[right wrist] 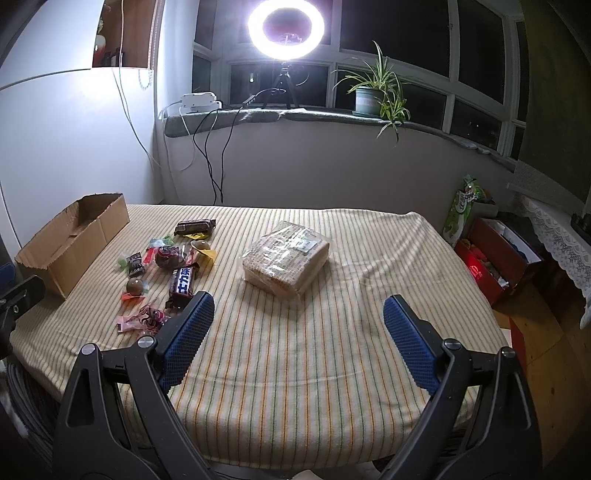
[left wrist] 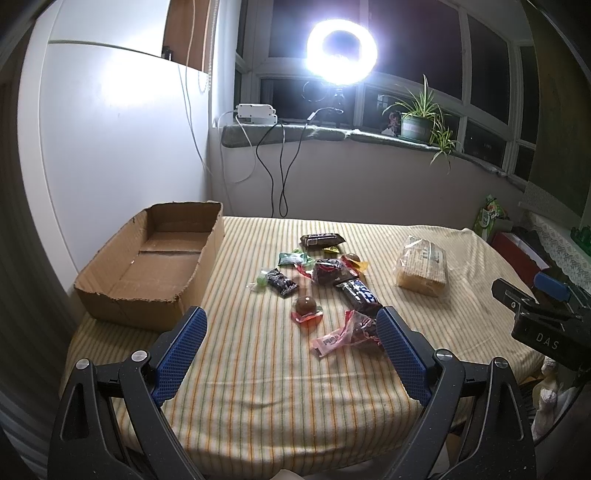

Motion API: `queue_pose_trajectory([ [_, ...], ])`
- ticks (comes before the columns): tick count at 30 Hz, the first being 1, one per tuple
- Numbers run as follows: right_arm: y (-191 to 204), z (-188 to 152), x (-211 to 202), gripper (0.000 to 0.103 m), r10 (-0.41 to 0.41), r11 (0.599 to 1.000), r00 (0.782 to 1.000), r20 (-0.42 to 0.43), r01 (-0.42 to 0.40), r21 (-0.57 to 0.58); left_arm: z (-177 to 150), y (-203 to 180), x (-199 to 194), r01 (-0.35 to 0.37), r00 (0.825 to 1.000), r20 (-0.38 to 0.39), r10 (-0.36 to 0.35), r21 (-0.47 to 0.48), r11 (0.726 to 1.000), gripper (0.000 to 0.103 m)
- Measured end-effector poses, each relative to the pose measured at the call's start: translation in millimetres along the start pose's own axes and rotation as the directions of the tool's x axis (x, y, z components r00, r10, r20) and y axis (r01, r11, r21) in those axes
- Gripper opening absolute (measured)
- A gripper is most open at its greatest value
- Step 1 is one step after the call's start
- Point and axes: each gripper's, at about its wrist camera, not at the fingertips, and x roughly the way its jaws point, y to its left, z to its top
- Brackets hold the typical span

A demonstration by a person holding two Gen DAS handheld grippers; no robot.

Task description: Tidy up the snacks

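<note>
Several small wrapped snacks lie scattered mid-table: a dark chocolate bar [left wrist: 358,292] [right wrist: 182,284], a round brown sweet [left wrist: 305,305] [right wrist: 135,286], a pink wrapper [left wrist: 343,334] [right wrist: 142,319] and a brown pack [left wrist: 320,240] [right wrist: 195,226]. A clear bag of wafers [left wrist: 422,266] [right wrist: 286,254] rests to their right. An empty cardboard box [left wrist: 155,264] [right wrist: 70,240] stands at the left. My left gripper [left wrist: 291,321] hovers open above the near table, short of the sweets. My right gripper [right wrist: 298,308] is open too, in front of the wafer bag. Both hold nothing.
A striped cloth [left wrist: 258,369] [right wrist: 314,350] covers the table. A bright ring light [left wrist: 341,48] [right wrist: 286,27] and a potted plant [left wrist: 417,122] [right wrist: 369,98] stand on the windowsill behind. A red box [right wrist: 495,254] and bags sit on the floor at the right.
</note>
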Motion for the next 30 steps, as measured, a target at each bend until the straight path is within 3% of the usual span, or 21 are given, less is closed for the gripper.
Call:
queue_pose_trajectory([
  [20, 9, 5, 8, 0.095, 0.024, 0.999, 1.000, -0.007, -0.025, -0.045, -2, 4, 14, -0.014, 0.999, -0.035, 0.014, 0.014, 1.000, 0.092],
  [27, 22, 1, 17, 0.095, 0.160, 0.979, 0.987, -0.023, -0.162, -0.124, -5, 12, 29, 0.009, 0.997, -0.083, -0.009, -0.001, 1.000, 0.082],
  [30, 36, -2, 22, 0.092, 0.252, 0.949, 0.967, -0.050, -0.257, -0.184, -8, 13, 37, 0.034, 0.993, -0.111, -0.034, -0.002, 0.999, 0.075],
])
